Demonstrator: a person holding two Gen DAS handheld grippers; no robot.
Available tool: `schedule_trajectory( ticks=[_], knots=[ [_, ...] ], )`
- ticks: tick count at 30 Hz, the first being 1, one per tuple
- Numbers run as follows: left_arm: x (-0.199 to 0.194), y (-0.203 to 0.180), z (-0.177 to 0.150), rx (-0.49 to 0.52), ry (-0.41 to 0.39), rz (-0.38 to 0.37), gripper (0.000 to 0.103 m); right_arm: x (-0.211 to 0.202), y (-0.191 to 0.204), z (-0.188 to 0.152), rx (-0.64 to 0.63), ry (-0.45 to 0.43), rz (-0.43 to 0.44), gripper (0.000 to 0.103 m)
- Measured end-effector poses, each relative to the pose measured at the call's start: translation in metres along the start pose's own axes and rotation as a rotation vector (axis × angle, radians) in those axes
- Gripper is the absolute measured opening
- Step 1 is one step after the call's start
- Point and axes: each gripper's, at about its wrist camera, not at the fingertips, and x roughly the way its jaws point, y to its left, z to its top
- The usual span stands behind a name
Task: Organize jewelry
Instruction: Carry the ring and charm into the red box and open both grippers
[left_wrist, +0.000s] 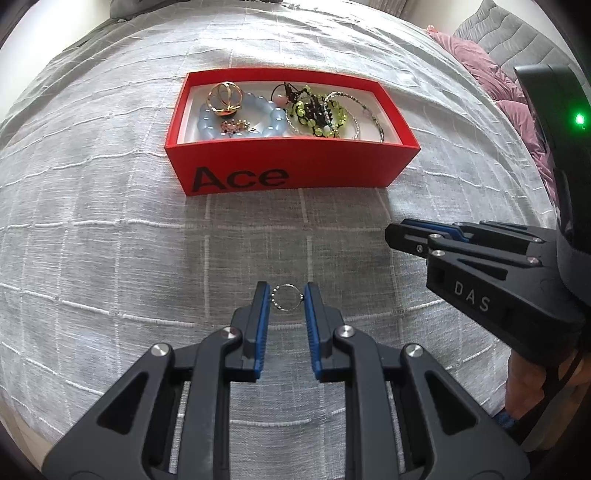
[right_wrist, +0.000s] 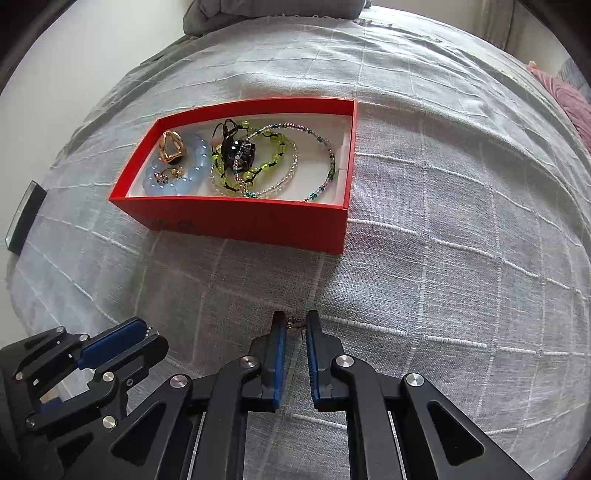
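Note:
A red "Ace" box (left_wrist: 295, 166) lies on the grey checked cloth and also shows in the right wrist view (right_wrist: 258, 221). It holds a gold ring (left_wrist: 224, 98), a pale blue bead bracelet (left_wrist: 275, 117), a green and black bracelet (left_wrist: 314, 112) and thin bead strands (right_wrist: 325, 158). My left gripper (left_wrist: 286, 295) is shut on a small silver beaded ring (left_wrist: 287, 298), just above the cloth in front of the box. My right gripper (right_wrist: 294, 325) is nearly closed on a small metal piece (right_wrist: 295, 322), to the right of the left one.
A pink cushion (left_wrist: 495, 81) and a grey quilted cushion (left_wrist: 517, 33) lie at the far right. A grey pillow (right_wrist: 273, 9) is beyond the box. A dark flat object (right_wrist: 26, 218) sits at the left edge of the cloth.

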Motion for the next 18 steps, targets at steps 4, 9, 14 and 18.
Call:
schedule_trajectory(
  ticks=[4, 9, 14, 18],
  knots=[
    [-0.004, 0.004, 0.002, -0.011, -0.011, -0.007, 0.021, -0.01, -0.009, 0.0, 0.02, -0.008, 0.029, 0.011],
    [-0.013, 0.01, 0.007, -0.026, -0.041, -0.018, 0.021, -0.027, -0.01, -0.004, 0.018, -0.053, 0.062, 0.011],
    [-0.02, 0.011, 0.012, -0.032, -0.076, -0.022, 0.021, -0.043, -0.007, -0.009, 0.014, -0.084, 0.099, 0.011],
    [-0.022, 0.008, 0.014, -0.023, -0.092, -0.011, 0.021, -0.05, 0.001, -0.008, 0.011, -0.105, 0.127, 0.011]
  ],
)
